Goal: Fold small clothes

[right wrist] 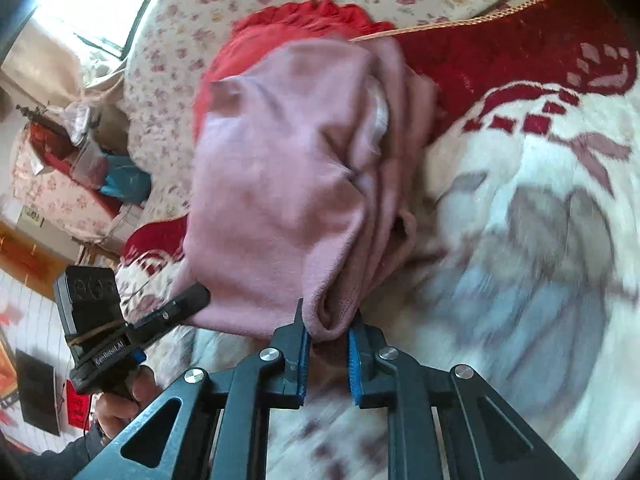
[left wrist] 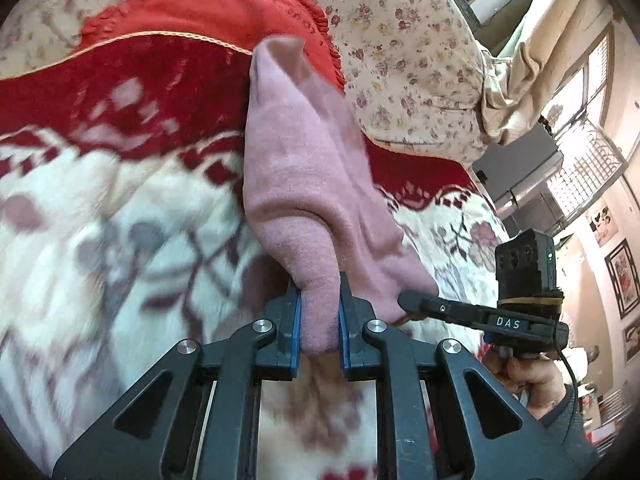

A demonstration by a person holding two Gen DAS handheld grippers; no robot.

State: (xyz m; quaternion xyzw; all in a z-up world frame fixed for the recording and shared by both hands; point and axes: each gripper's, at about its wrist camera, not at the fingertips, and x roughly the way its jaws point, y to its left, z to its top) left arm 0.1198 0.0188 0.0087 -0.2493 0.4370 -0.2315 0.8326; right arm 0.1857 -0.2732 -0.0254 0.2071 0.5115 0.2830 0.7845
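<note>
Two grips: both on one pink garment (left wrist: 304, 184), lifted over the blanket (left wrist: 100, 216).
Left gripper (left wrist: 319, 328): jaws nearly closed, a thick roll of pink cloth pinched between the blue pads (left wrist: 295, 328).
Right gripper (right wrist: 328, 344): jaws narrowly apart, a bunched hem held at the very tips; the right pad (right wrist: 355, 360) shows mostly bare, so the bite looks shallow.
Garment position: hangs in the air between the two tools, gathered into folds, not spread flat; red cloth (left wrist: 208, 12) and floral bedding (left wrist: 400, 40) lie behind it.
Risk 1: the right-hand hold could slip. Cause: little cloth between the pads, plus any sideways tug when the hands part.
Risk 2: the fold could come out crooked. Cause: layers are bunched, so I can't tell which edge each tool has.
Risk 3: the garment could drag or snag on the fuzzy blanket if lowered while crumpled.
Risk 4: the tools could knock each other. Cause: the right tool's finger sits just beside the left's grip in the left view.
Blur: blanket smeared in both views, so detail there is unreliable.
</note>
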